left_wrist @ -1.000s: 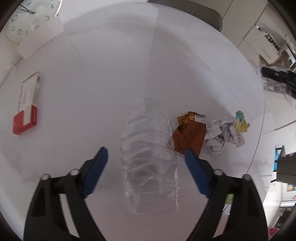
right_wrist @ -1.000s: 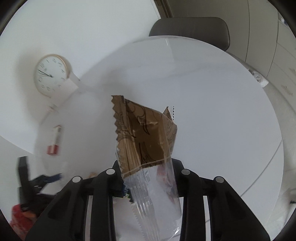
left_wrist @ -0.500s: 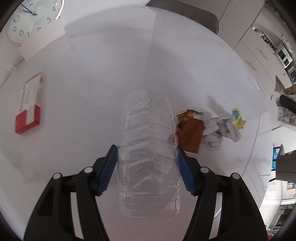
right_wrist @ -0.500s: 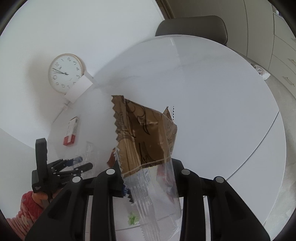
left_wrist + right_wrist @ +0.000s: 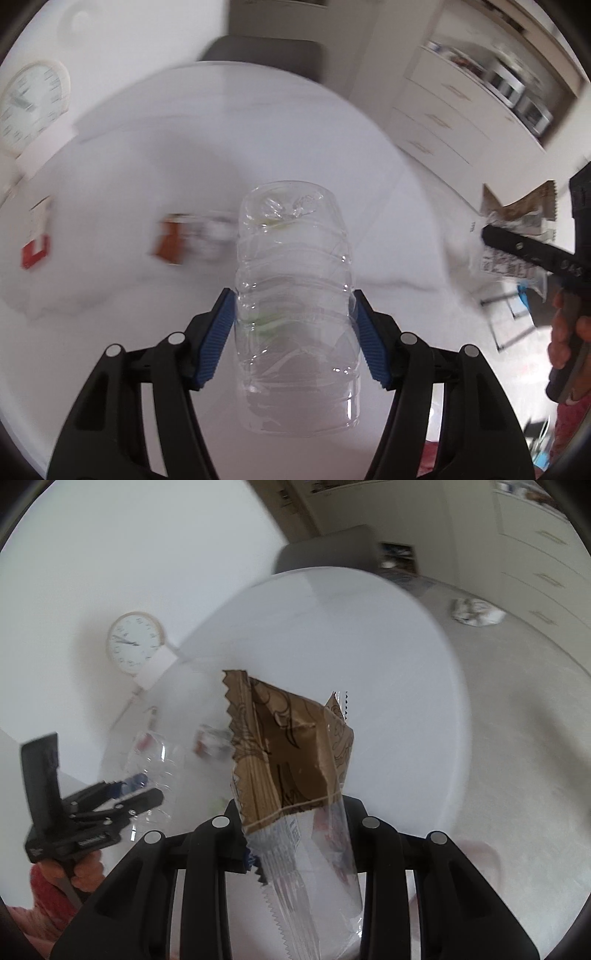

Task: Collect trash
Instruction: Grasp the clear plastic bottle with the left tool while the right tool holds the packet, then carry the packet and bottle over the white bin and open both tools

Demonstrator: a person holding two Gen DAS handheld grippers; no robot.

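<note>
Left gripper [image 5: 293,328] fingers squeeze clear bottle [image 5: 295,295] so it can't slip. Right gripper [image 5: 295,834] fingers pinch brown wrapper [image 5: 291,753], lifted off white table [image 5: 388,664] for carrying away.

Clear bottle [image 5: 295,306], brown-and-clear wrapper [image 5: 295,775], white table [image 5: 147,184]

A round white-faced wall clock [image 5: 133,648] hangs beside the round white table [image 5: 369,657]; a grey chair [image 5: 264,55] stands behind that table, and cream drawers [image 5: 443,122] stand beyond.
</note>
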